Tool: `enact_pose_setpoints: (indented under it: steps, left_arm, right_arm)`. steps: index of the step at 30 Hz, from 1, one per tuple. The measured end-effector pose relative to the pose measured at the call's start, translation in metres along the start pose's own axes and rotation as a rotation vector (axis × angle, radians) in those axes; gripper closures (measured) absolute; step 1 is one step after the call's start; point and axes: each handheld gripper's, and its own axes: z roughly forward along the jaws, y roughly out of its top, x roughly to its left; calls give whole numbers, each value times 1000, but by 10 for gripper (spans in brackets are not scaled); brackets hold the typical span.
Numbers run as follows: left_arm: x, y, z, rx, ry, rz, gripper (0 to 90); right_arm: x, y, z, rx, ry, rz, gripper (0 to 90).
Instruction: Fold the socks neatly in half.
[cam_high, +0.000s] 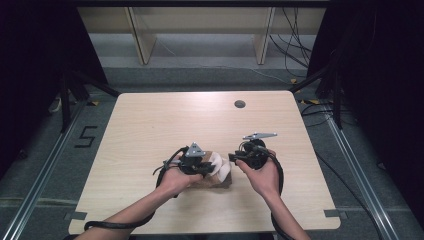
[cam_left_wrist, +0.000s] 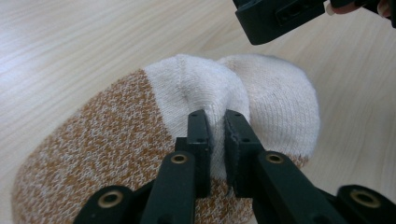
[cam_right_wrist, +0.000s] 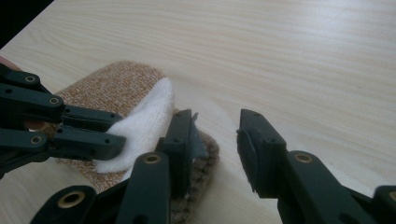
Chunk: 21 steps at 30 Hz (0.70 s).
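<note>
Two grippers worked low-centre of table (cam_high: 150, 120). Sock (cam_left_wrist: 116, 140), orange-brown with white toe, laid flat at frame centre, likely for folding. White fold pinched by left gripper (cam_left_wrist: 217, 135), jaws clenched on it, presumably to lift. Right gripper (cam_right_wrist: 215, 140) held beside sock edge, jaws parted, nothing grasped, probably readied for second grab.

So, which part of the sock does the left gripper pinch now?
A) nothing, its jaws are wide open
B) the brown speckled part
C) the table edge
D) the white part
D: in the left gripper view, the left gripper has its jaws closed on a raised fold of the white part of the sock, while the right gripper stands open beside it.
</note>
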Motion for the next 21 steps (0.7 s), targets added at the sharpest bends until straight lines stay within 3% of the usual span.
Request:
enact_pose_setpoints:
  steps: [3,4,7,9,10,11,13,14,16,17,20,21]
  left_arm:
    - [-3,4,-4,-37,-8,-14,835]
    - [-3,7,-8,-46,-11,1,835]
    - [-8,14,-14,-111,-16,-1,835]
    - [-11,17,-16,-123,-17,5,834]
    - [-13,17,-15,-119,-23,10,833]
    - [-14,16,-13,-115,-33,18,833]
    - [-18,10,-5,-81,-48,29,831]
    - [-19,7,0,-63,-52,32,830]
    - [-20,0,8,-40,-62,25,827]
    - [-20,-1,10,-37,-67,23,826]
    - [-20,-2,11,-37,-62,33,822]
    - [-20,-1,11,-36,-61,33,821]
  right_arm:
    - [0,-3,1,3,4,12,658]
    - [1,-4,1,10,3,34,657]
    - [-3,-6,4,-2,1,-3,659]
    - [-2,-7,5,1,-4,-8,662]
    - [-3,-8,7,5,-7,-8,663]
    - [-1,-8,5,38,-22,33,664]
    - [-2,-9,6,47,-23,39,664]
    - [-4,-9,8,17,-1,4,664]
    - [-4,-9,7,53,-23,53,662]
    - [-7,-9,6,32,-16,30,659]
    - [-6,-5,-1,-24,5,48,645]
    - [-5,-4,-3,-55,17,32,637]
